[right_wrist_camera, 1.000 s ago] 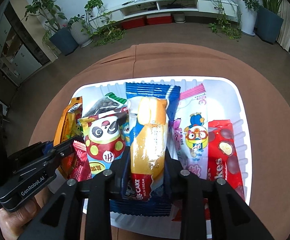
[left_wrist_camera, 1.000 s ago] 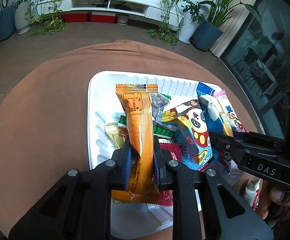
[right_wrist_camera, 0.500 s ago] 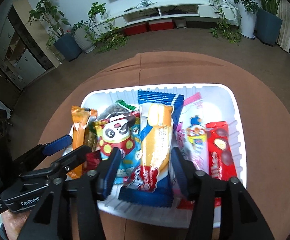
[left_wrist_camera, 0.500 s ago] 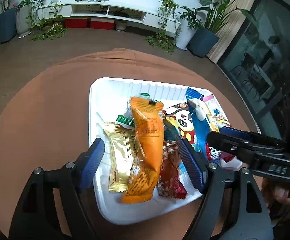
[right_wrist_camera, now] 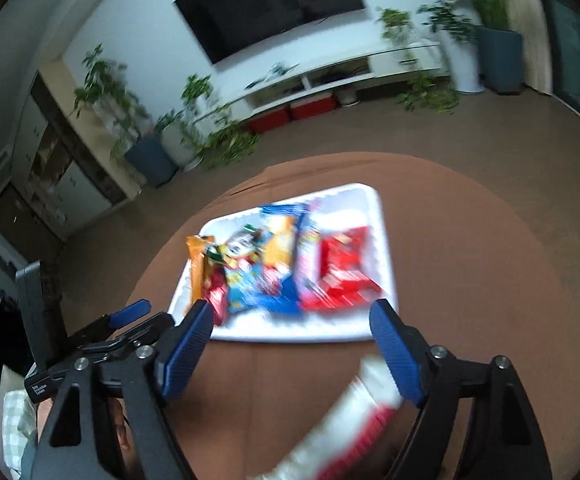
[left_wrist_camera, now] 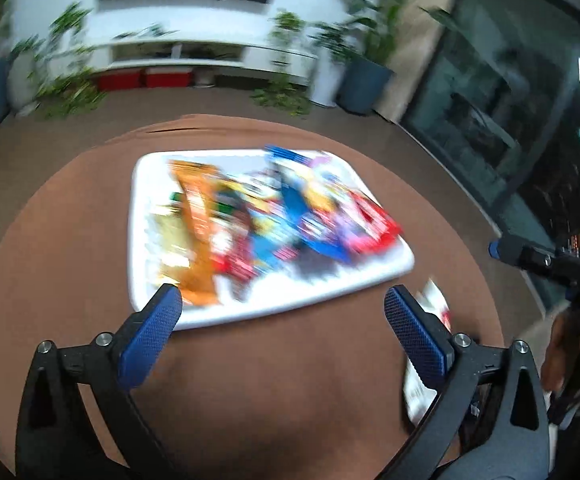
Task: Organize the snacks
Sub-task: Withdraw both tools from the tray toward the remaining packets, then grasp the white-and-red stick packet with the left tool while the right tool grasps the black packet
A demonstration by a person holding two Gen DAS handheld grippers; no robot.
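Both tongs have let go and pulled back from the tray (left_wrist_camera: 386,268). Left tongs (left_wrist_camera: 278,312) and right tongs (right_wrist_camera: 290,336) are spreading wider, nothing between them. I'd say they released so the snacks (right_wrist_camera: 286,264) stay packed side by side in the tray, long axes running front to back. One white-red packet (right_wrist_camera: 350,416) lies outside, near the right tongs.

Your left gripper (left_wrist_camera: 282,314): black triangular arms, blue cross-hatched pads (left_wrist_camera: 150,336), silver screws. Your right gripper (right_wrist_camera: 290,334): same build. White lettering on one body, blurred. Checked sleeve (right_wrist_camera: 14,420).
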